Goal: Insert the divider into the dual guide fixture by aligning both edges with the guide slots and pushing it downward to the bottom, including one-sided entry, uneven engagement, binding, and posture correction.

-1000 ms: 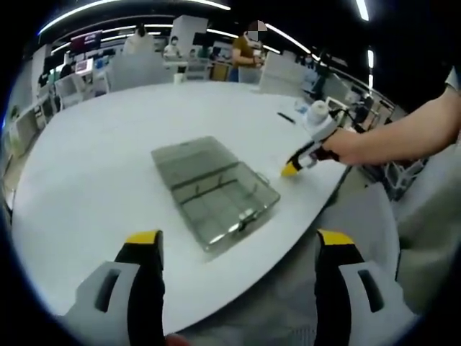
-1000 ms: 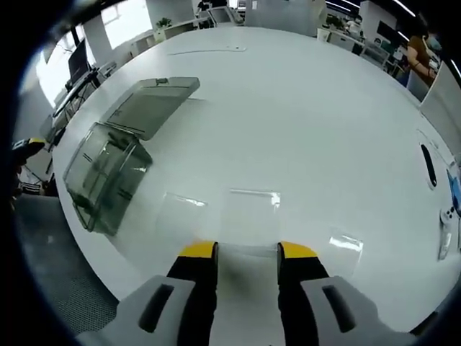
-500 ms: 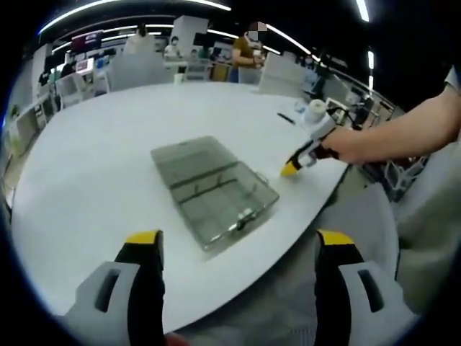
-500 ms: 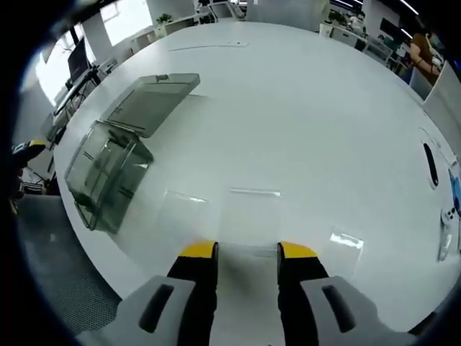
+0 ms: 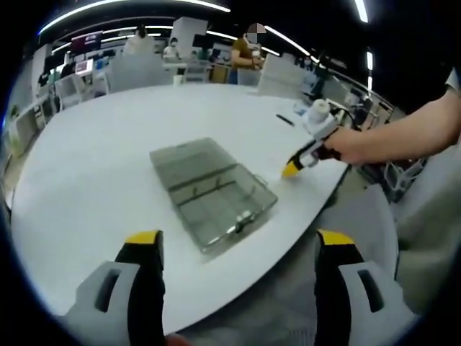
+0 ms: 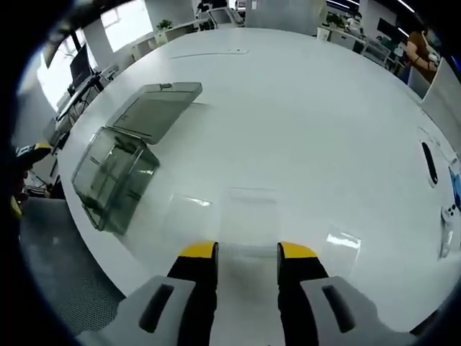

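In the left gripper view, our left gripper (image 5: 238, 249) hangs with its jaws spread wide and nothing between them, back off the near edge of the white table (image 5: 86, 166). The clear fixture box (image 5: 212, 191) lies ahead of it and a little left of centre on the table, lid folded flat behind, its long axis running diagonally away from us toward the upper left. Off the box's right corner we see our right gripper (image 5: 292, 168), its yellow tips down at the table surface, near the box but apart from it.

In the right gripper view, the right gripper (image 6: 246, 251) has its jaws partly parted with only a narrow gap, and we cannot make out anything held in them. Directly ahead of the tips lies a clear flat sheet (image 6: 248, 209) on the table, which we judge to be the divider; it is faint against the white. The fixture box (image 6: 115, 176) sits well off to the left here. So the right hand is the nearer one to the divider.
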A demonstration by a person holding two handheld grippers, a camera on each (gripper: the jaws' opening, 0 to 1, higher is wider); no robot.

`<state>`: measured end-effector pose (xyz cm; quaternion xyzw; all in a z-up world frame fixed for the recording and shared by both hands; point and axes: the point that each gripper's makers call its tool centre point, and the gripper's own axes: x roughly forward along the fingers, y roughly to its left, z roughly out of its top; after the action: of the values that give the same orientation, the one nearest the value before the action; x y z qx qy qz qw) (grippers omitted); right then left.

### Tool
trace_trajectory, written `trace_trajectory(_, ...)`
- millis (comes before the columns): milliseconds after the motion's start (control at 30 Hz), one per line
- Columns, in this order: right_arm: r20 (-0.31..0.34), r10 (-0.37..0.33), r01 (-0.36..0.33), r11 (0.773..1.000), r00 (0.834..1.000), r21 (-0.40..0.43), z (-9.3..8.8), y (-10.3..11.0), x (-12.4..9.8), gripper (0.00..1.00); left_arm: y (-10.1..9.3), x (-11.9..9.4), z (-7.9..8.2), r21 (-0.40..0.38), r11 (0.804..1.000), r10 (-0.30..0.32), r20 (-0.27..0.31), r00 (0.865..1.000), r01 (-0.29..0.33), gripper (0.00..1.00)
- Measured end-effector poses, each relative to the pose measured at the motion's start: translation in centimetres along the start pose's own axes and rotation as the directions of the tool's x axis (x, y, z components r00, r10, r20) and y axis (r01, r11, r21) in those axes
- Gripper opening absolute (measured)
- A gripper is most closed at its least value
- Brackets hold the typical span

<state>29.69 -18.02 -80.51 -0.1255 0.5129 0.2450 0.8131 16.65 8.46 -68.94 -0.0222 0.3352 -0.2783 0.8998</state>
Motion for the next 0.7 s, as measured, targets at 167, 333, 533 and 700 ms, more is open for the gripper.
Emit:
trace_trajectory(167,0.022,0.011,-0.011,1.000,1.000,-0.005,0.3,0.5,-0.6,0.28,-0.1,0.2,0.2,0.004,1.000,-0.007,0.003,1.000,0.007,0.84)
trace_trajectory(333,0.057,0.027,-0.026,1.000,0.998,-0.010,0.8,1.2,-1.2,0.28,-0.2,0.3,0.4,0.000,1.000,-0.014,0.008,1.000,0.014,0.84)
trace_trajectory(533,0.104,0.046,-0.044,0.999,0.994,-0.023,1.6,2.2,-2.4,0.27,-0.3,0.4,0.6,0.005,1.000,-0.024,0.009,1.000,0.024,0.84)
trace_trajectory(700,0.137,0.066,-0.062,0.998,0.988,-0.033,2.2,3.2,-3.3,0.27,-0.5,0.5,1.0,0.011,0.999,-0.032,0.014,0.999,0.032,0.83)
